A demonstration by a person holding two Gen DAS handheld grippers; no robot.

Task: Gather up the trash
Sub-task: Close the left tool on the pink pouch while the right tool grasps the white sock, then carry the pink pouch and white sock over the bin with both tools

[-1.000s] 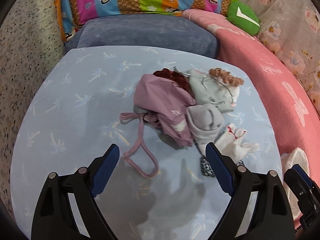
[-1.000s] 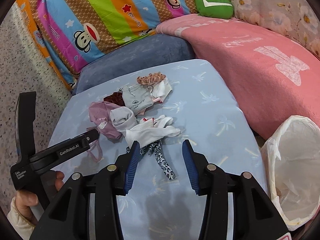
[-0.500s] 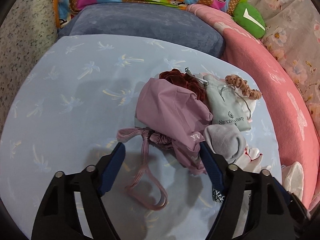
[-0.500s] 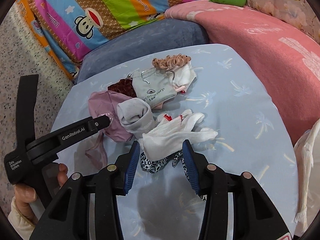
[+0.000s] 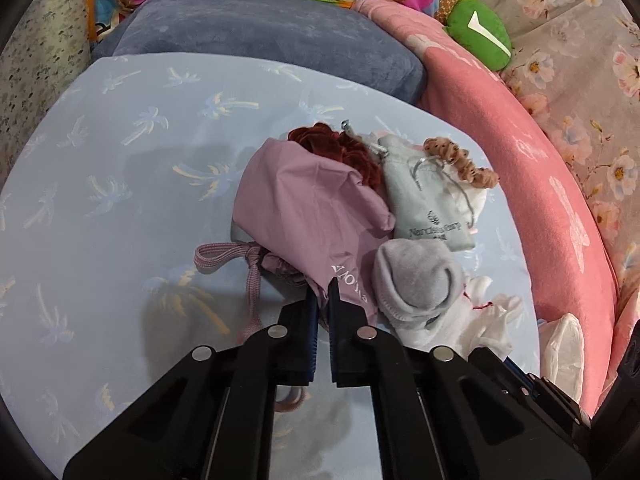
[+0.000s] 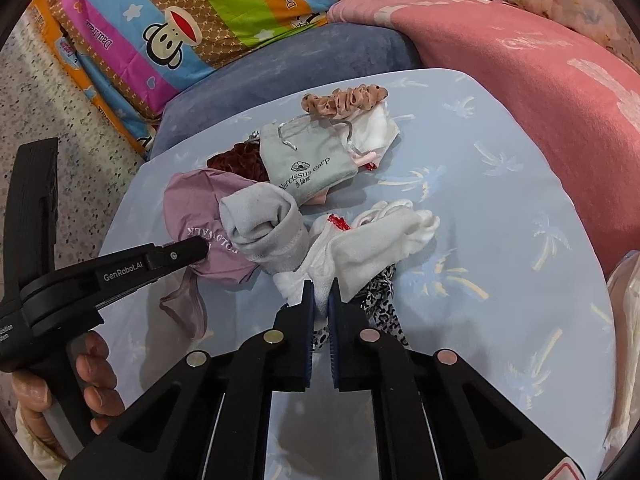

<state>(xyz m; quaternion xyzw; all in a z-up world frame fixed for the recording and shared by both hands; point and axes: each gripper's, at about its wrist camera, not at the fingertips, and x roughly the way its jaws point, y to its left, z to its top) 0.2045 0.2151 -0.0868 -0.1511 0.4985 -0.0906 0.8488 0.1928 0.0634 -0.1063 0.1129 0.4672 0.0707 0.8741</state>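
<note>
A heap of cloth items lies on the pale blue palm-print tabletop point(image 5: 120, 200). My left gripper point(image 5: 322, 300) is closing shut on the near edge of the mauve drawstring bag point(image 5: 312, 208), with fabric pinched between its pads. In the right wrist view its tip point(image 6: 196, 250) sits against that bag point(image 6: 200, 216). My right gripper point(image 6: 320, 300) is closing shut on the near end of the white socks point(image 6: 368, 240). A grey sock point(image 6: 264, 228) lies between bag and white socks. A leopard-print piece point(image 6: 380, 296) pokes out under the white socks.
Further back lie a grey pouch point(image 6: 308, 160), a beige scrunchie point(image 6: 344, 100) and a dark red scrunchie point(image 5: 340, 148). A white plastic bag point(image 6: 624, 320) hangs open off the table's right edge. A pink blanket point(image 6: 520, 80), blue cushion point(image 5: 260, 40) and striped pillow surround the table.
Both grippers came down and forward to the heap, then went from open to shut. The left one took the mauve bag's edge and the right one took the white socks.
</note>
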